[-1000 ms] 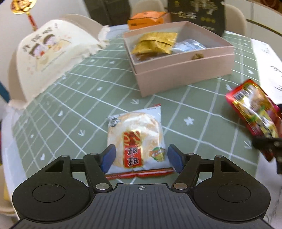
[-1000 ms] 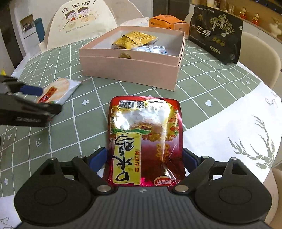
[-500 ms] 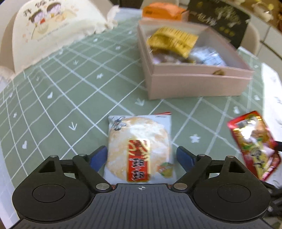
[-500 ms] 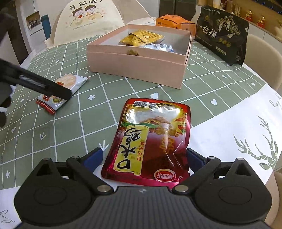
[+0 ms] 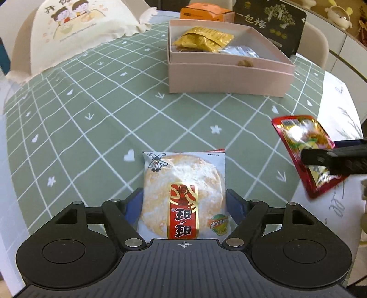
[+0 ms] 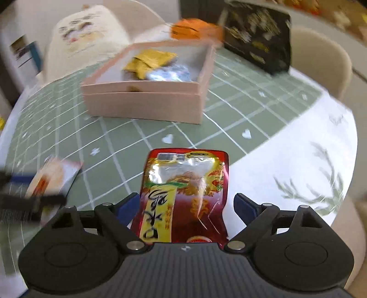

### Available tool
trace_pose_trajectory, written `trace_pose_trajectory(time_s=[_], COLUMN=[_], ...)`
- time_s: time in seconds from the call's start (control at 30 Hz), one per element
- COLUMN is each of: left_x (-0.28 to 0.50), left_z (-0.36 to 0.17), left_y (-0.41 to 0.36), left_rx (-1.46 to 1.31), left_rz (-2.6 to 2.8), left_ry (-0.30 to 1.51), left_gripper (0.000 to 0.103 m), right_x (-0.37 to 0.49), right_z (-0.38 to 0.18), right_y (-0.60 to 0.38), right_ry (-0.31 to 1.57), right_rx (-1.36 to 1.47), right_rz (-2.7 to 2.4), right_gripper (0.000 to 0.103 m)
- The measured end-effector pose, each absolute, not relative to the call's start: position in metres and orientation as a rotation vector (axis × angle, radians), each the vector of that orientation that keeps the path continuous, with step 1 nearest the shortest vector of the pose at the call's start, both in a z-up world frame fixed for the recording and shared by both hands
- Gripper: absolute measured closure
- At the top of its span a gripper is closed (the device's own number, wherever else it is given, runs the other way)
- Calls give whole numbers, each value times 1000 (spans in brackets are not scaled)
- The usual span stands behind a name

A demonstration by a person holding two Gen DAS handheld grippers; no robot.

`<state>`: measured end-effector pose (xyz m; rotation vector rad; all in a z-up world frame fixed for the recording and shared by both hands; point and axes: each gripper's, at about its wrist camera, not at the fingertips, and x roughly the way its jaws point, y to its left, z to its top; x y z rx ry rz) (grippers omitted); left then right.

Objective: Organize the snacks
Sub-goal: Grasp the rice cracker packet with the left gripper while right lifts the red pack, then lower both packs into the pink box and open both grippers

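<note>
A white rice cracker packet (image 5: 183, 194) with a red label sits between the fingers of my left gripper (image 5: 183, 206), which closes on its sides and holds it above the green tablecloth. A red chicken snack pouch (image 6: 185, 197) sits between the fingers of my right gripper (image 6: 187, 208), held up off the table and crumpled. The pouch also shows in the left wrist view (image 5: 302, 146). An open pink box (image 5: 229, 75) stands ahead with a gold packet (image 5: 204, 39) and a silver packet (image 5: 240, 51) inside.
A black plum bag (image 5: 270, 20) and an orange box (image 5: 206, 13) stand behind the pink box. A cream cushion (image 5: 84, 29) on a chair is at the far left. The round table's white edge (image 6: 298, 160) lies to the right.
Both grippers have closed on their packets and lifted them off the table. The right wrist view has swung toward the pink box and is blurred.
</note>
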<state>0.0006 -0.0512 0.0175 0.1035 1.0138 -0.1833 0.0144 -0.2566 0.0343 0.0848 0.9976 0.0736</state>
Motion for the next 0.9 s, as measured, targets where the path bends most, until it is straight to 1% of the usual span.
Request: trace_pose_trajectory(time_s=[0.03,0.1,0.13,0.17,0.2,0.27,0.33,0.4,0.53,0.57,0.6,0.63,0.67,0.73,0.9], left_x=[-1,-2,-3,-3,-3,-3,-3,-2,-1,-1,-1,-1,-1,0,27], left_z=[17,17,17,18,18,19,19,18,17,17,18,21,26,52,159], left_y=[-53,-52,-51,-50,-49,-49,-49,-50,-51,-52,-53,-51,-47,-41,-32], left_rx=[118,110,102,94,88,82,79,75,79,97,108,90,34,-47,-139], left_rz=[-183,-179,-178,-177,-176,-176,-175,-175,-177,-182,-182,-185,-216,-273,-326], left_ry=[1009,1005,1006,1008,1009,1008,1009,1010,1016,1021,1025,1028,1020,931,595], left_gripper=[22,22,22,22,22,22,22,21,19,19,23,22,22,22,22], right_x=[19,23,22,20,18,15,10,6,-3,-4,-5,-5,-5,-8,-15], right_z=[30,25,24,25,28,32,37,45,67,74,80,87,94,106,128], right_y=[-256,-244,-234,-227,-221,-214,-212,-216,-229,-234,-239,-245,-250,-260,-281], right_ry=[1023,1031,1030,1016,1013,1025,1020,1023,990,976,964,950,932,897,830], right_rx=[102,44,-14,-54,-83,-135,-156,-150,-101,-83,-64,-45,-30,-18,18], right_rz=[63,32,33,53,106,185,219,250,272,270,267,264,256,232,164], right_gripper=[11,12,14,17,27,33,41,45,47,47,47,47,47,47,46])
